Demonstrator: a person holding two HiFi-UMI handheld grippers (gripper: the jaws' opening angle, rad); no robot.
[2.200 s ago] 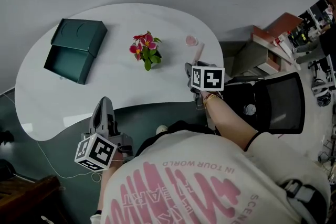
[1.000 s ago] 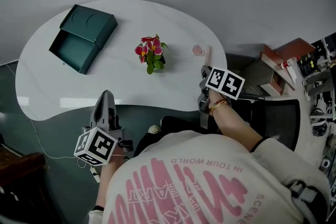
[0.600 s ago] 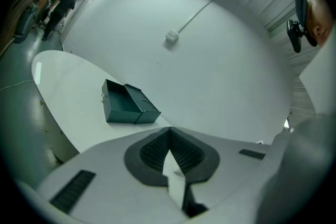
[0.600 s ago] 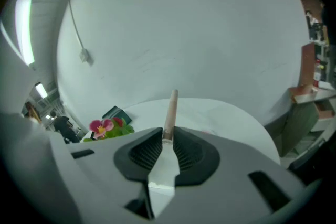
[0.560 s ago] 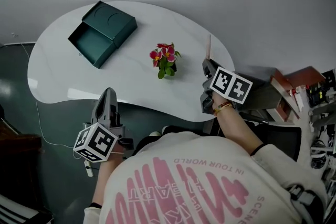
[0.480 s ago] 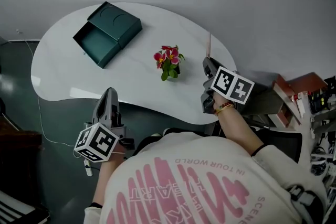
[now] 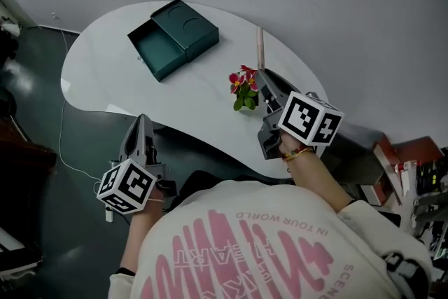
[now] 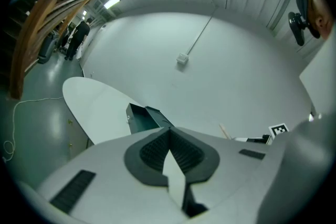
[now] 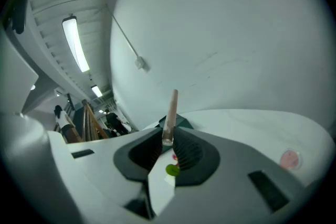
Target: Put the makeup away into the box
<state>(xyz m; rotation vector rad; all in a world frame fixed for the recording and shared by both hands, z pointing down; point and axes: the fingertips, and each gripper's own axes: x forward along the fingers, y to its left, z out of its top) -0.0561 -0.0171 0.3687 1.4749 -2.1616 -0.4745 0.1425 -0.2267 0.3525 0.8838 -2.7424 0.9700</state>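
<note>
The right gripper (image 7: pixel 264 80) holds a slim pink tube (image 7: pixel 260 49) over the white table (image 7: pixel 105 73), near the flowers (image 7: pixel 244 86)

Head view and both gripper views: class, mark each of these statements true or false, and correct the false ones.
1. The right hand-held gripper grips a slim pink stick. True.
2. The green box is shut. False: it lies open on the white table.
3. The left hand-held gripper holds the flowers. False: its jaws are together on nothing, and the flowers stand on the table.
4. A small round pink item lies on the table. True.
</note>
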